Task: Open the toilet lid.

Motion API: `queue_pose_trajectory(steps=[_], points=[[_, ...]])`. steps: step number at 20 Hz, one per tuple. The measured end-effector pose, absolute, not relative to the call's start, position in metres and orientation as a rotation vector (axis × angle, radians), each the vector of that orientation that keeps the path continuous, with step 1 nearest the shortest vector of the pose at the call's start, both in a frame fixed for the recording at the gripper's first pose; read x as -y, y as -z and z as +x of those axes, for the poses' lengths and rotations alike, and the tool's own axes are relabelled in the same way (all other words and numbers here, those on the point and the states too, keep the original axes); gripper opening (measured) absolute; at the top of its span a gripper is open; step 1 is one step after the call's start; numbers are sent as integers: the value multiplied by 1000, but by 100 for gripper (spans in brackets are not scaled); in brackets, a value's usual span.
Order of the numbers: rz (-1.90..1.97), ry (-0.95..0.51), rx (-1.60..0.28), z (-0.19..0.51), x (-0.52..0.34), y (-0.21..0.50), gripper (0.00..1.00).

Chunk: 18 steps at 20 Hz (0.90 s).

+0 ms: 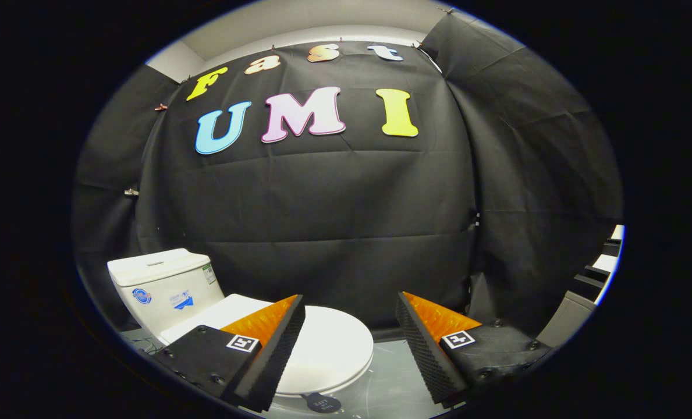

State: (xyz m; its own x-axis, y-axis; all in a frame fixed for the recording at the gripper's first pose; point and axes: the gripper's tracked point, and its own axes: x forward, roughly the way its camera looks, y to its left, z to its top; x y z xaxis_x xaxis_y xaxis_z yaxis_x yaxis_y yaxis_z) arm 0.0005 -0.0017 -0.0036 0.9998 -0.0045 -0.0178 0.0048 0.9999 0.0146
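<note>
While the toilet lid [328, 343] lies flat and closed over the bowl, the gripper [351, 343] hovers above with fingers [276, 355] spread wide, holding nothing. Its left finger overlaps the lid; the white tank [159, 285] stands behind, against the black cloth.

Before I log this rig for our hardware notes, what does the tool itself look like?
The tool has two wedge-shaped fingers: the left finger and right finger. Each has a black ribbed foam pad on its inner face, an orange textured upper surface, and a black plate behind it fixed with screws. Each plate carries a square black-and-white marker. No cables or sleeves are visible.
</note>
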Motion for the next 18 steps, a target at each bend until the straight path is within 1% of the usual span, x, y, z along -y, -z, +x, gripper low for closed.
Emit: queue_pose_trajectory(steps=[11, 18], points=[[16, 2, -28, 1, 2, 7, 98], [35, 6, -76, 1, 7, 26, 98]])
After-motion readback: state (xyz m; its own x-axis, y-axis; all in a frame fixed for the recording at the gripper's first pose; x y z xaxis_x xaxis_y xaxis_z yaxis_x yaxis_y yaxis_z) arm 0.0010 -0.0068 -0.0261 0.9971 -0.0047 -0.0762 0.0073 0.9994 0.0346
